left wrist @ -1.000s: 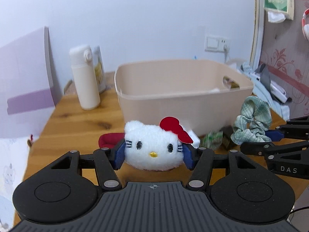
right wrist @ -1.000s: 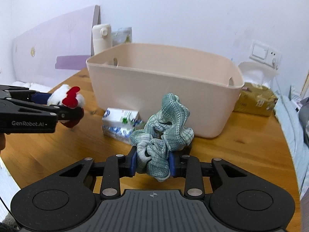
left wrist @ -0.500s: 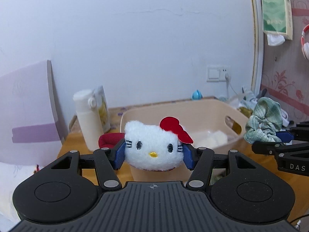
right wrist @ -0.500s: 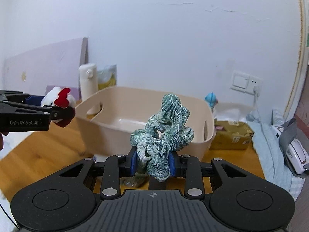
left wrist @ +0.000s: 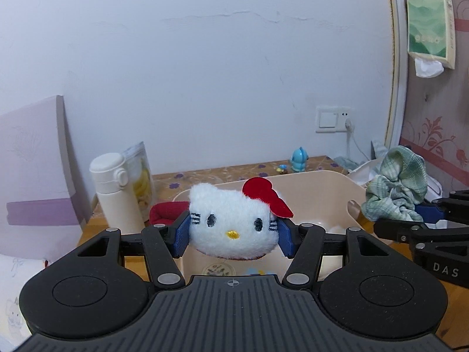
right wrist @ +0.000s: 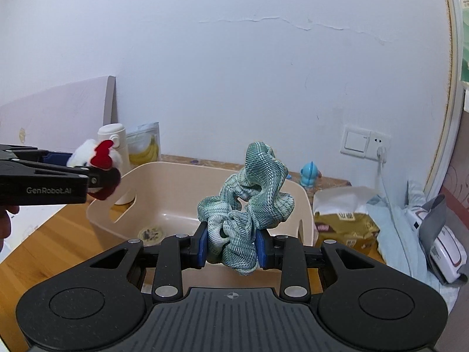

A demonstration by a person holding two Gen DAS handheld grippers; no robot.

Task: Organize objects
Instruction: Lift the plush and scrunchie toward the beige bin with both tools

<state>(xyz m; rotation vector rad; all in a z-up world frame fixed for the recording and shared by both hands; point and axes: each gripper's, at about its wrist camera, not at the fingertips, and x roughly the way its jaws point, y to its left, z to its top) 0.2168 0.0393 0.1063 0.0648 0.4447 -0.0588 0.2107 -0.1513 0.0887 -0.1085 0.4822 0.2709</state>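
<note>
White wall and a wooden desk (left wrist: 88, 228) fill the left wrist view, where the left gripper (left wrist: 233, 231) has its fingers (left wrist: 181, 231) closed on a white cat plush (left wrist: 231, 223) with a red bow. A second ago the plush hung low in front of the beige bin (left wrist: 319, 187); now it sits above the bin's near rim, with the bin floor showing below it. A white bottle (left wrist: 114, 193) stands left of the bin. At the right edge, the right gripper carries the scrunchie.

From the right wrist view, the right gripper (right wrist: 233, 248) pinches a green checked scrunchie (right wrist: 249, 205) between its fingers (right wrist: 201, 246), and it too has risen from desk level to above the bin's open top. The plush shows at far left, near the bin's left handle.

Both lifts look finished; I judge the next step is carrying each item over the opening and releasing it.
</note>
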